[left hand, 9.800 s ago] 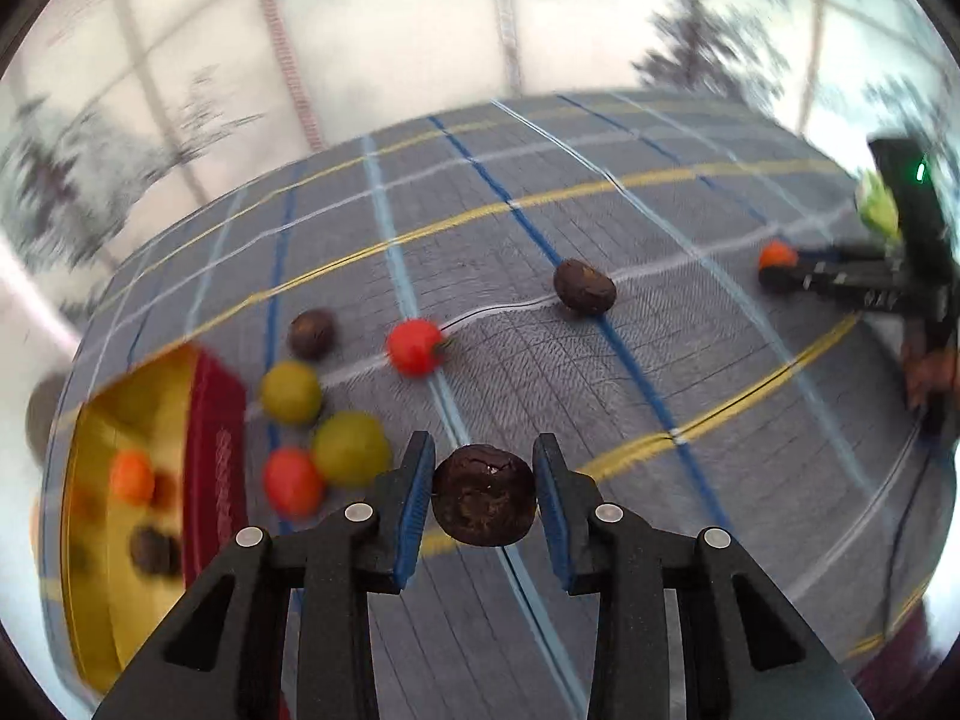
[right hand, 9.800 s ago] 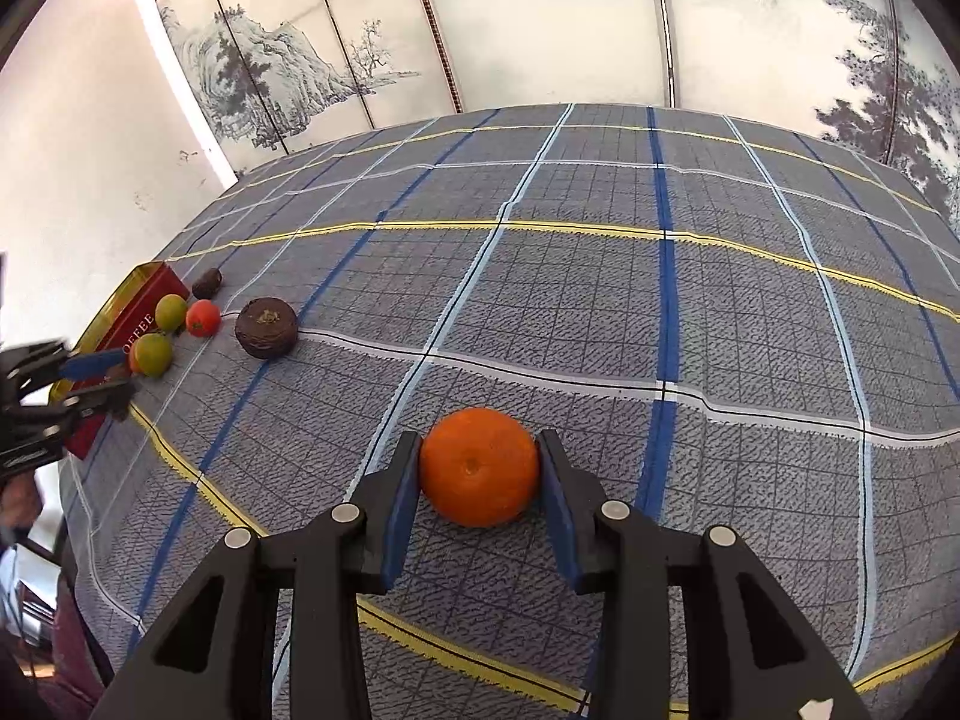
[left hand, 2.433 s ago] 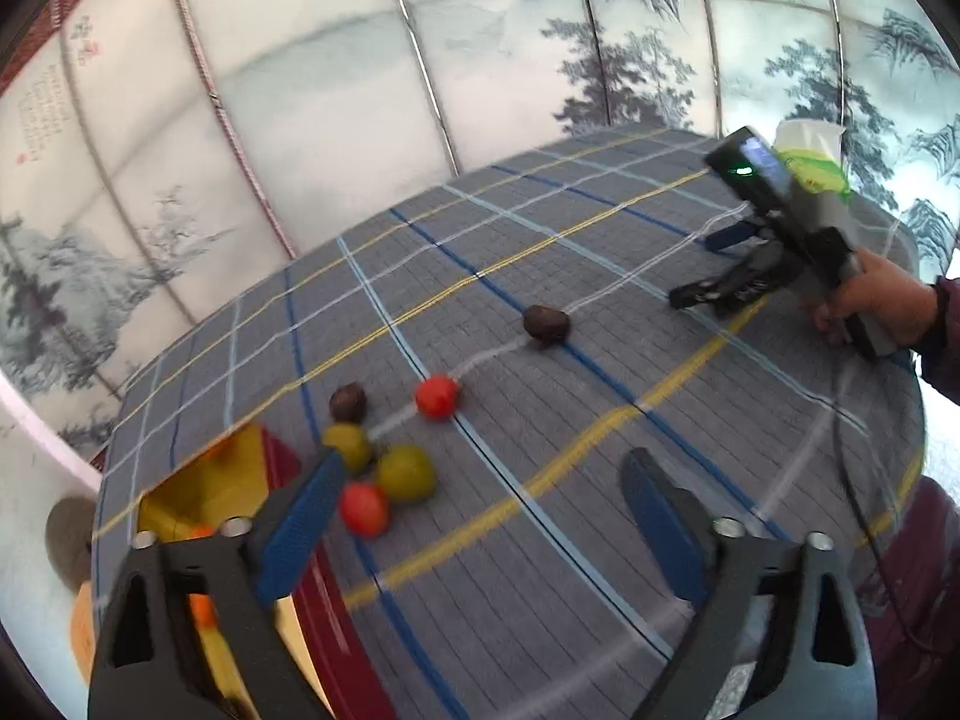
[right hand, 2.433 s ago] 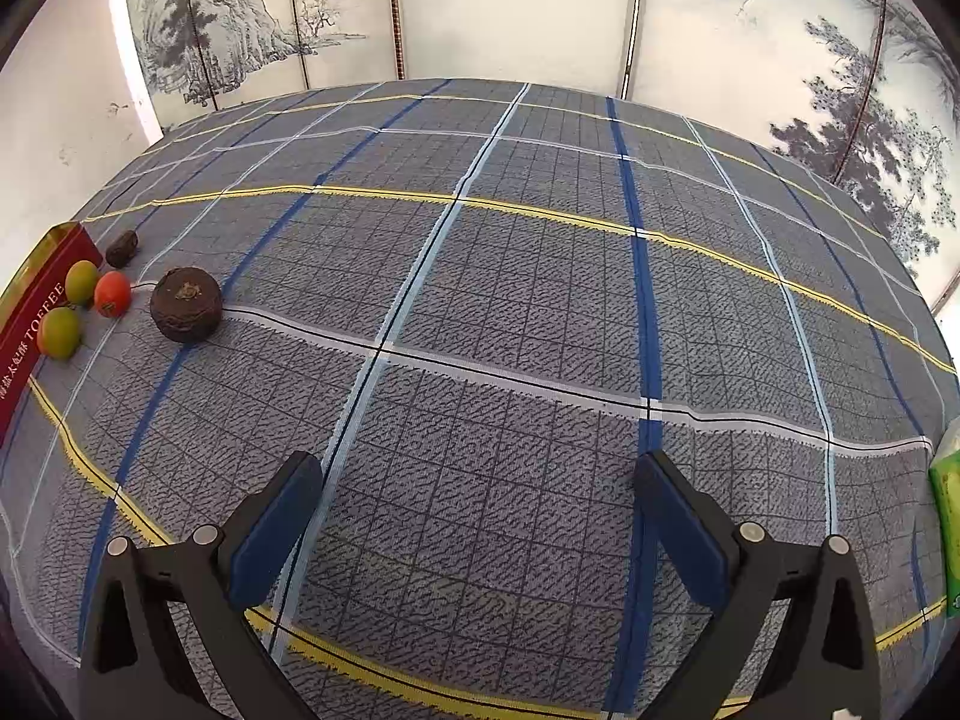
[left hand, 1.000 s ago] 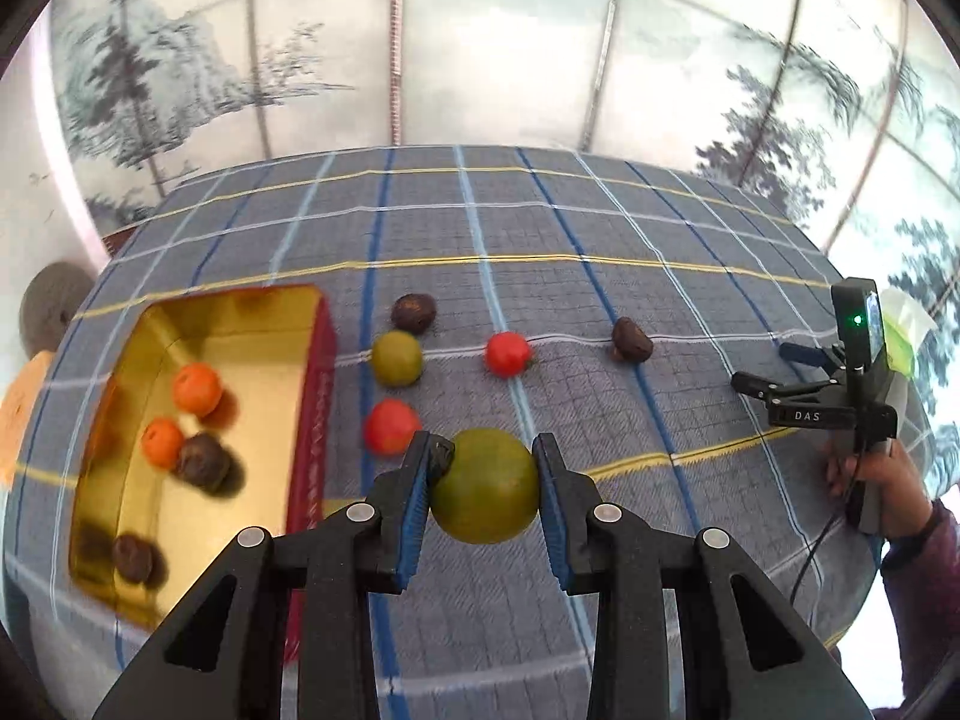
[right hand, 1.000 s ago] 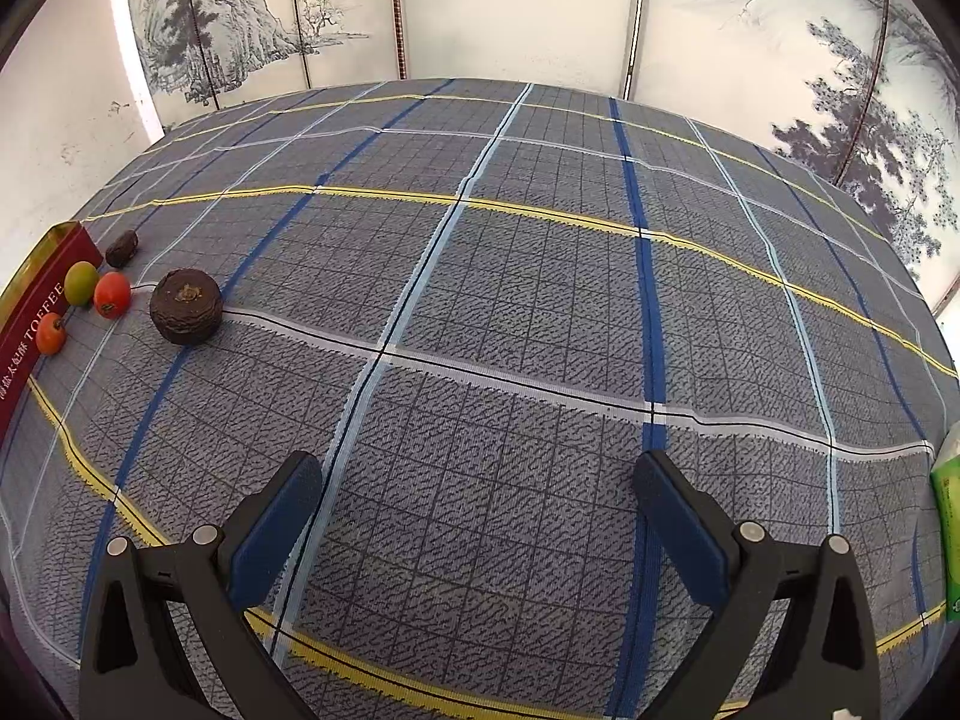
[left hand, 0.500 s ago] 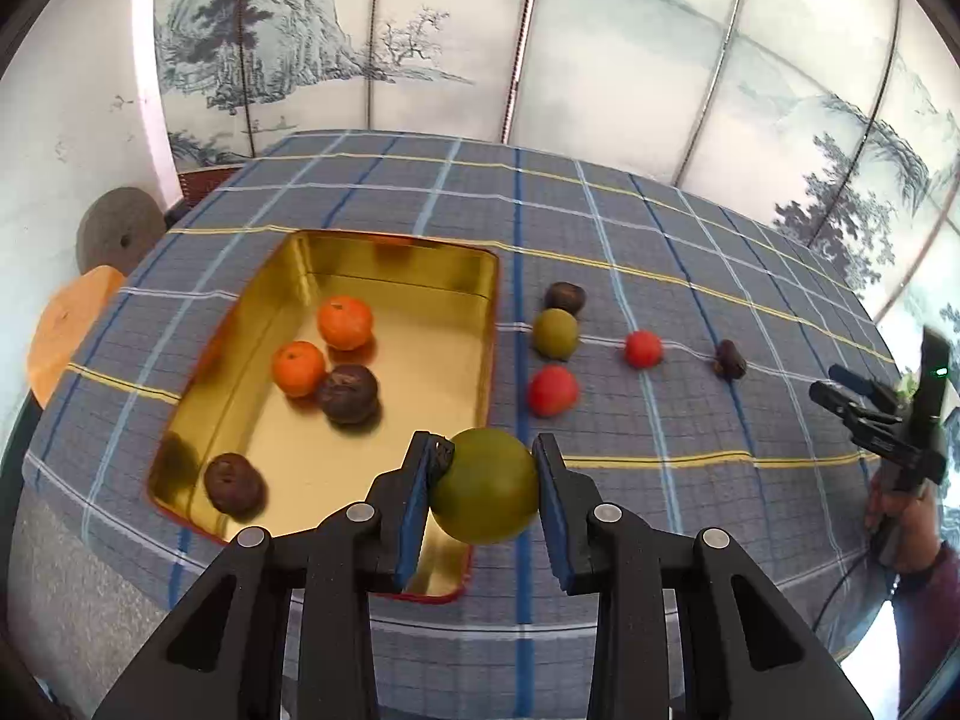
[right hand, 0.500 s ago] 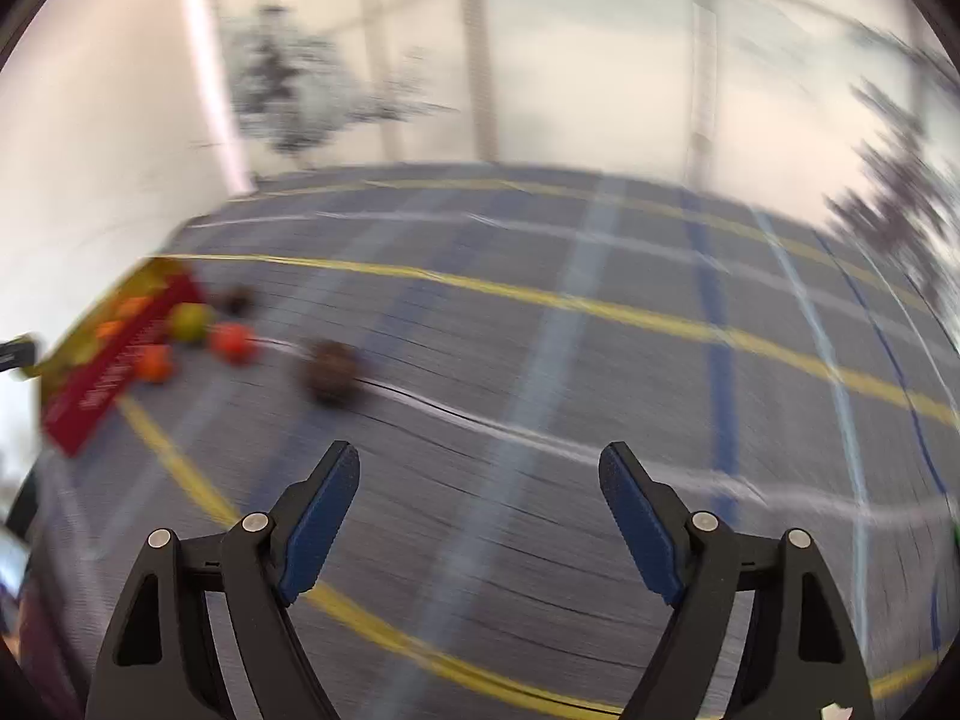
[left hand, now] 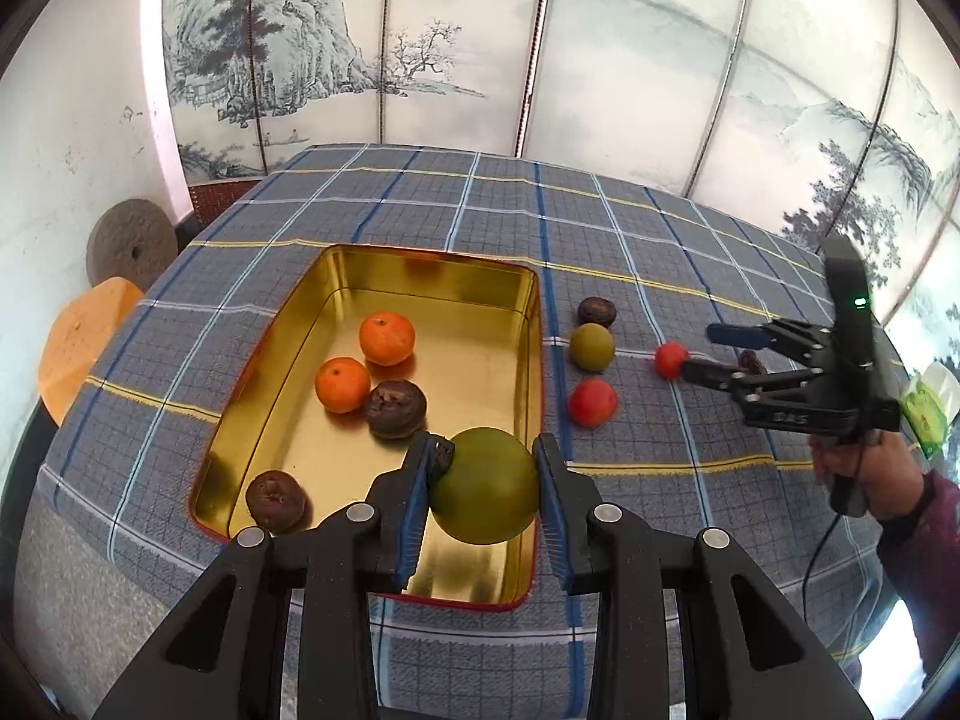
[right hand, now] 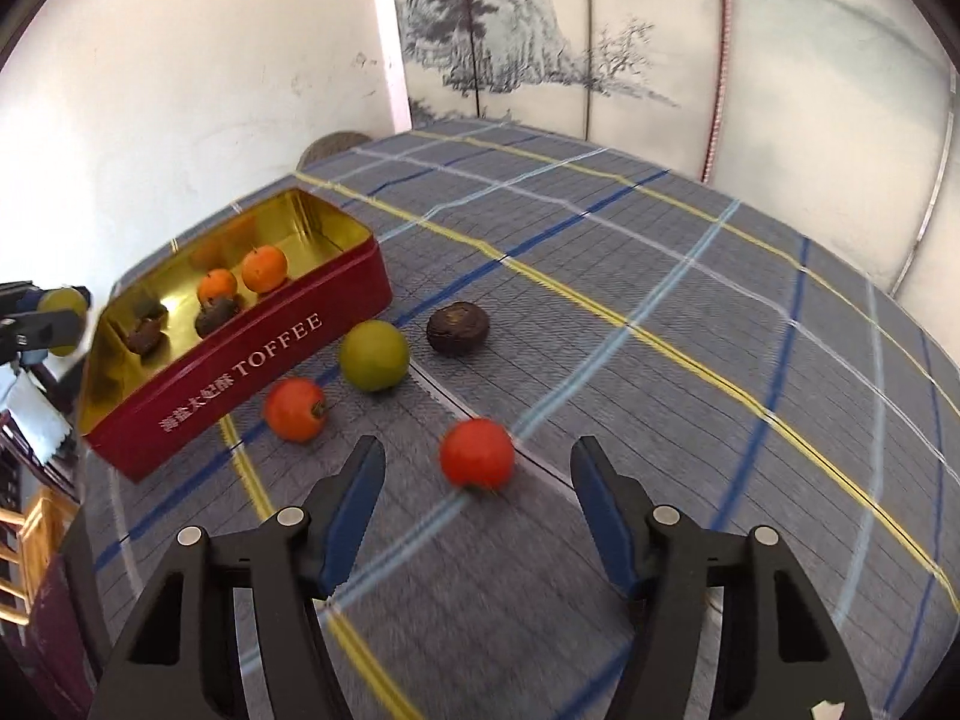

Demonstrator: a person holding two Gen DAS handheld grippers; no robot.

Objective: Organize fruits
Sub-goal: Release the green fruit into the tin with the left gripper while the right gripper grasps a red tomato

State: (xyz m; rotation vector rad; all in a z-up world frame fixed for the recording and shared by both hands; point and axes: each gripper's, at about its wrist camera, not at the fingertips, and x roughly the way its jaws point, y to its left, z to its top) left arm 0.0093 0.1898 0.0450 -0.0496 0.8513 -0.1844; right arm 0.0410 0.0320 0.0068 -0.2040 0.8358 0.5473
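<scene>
Left wrist view took in the tabletop [left hand: 660, 228] under its blue-grey plaid cloth, backed by painted landscape screens [left hand: 468, 42]. On it sat the gold-lined tin [left hand: 474, 294], red outside and lettered TOFFEE on its long wall in the right wrist view [right hand: 240, 366]. Inside the tin lay two oranges [left hand: 387, 338], close together, a dark wrinkled fruit [left hand: 396, 408] touching the nearer orange, and another dark fruit [left hand: 276, 499] by the near corner.

The left tongs [left hand: 483, 489] were closed on a large green fruit [left hand: 485, 485], both blue pads pressed to its sides, held above the tin's near right corner. The right tongs [right hand: 474, 501] were partly spread and closing, with a red fruit [right hand: 477, 453] lying on the cloth between the fingers; the pads stood clear of it on both sides. That picture was somewhat blurred.

Outside the tin, beside its long red wall, lay a smaller green fruit [right hand: 374, 355], a second red fruit [right hand: 294, 409] nearer the wall, and a dark brown fruit [right hand: 457, 320] just beyond the green one. From the left wrist, a hand [left hand: 852, 465] in a dark sleeve held the right tongs' grip at the right edge.
</scene>
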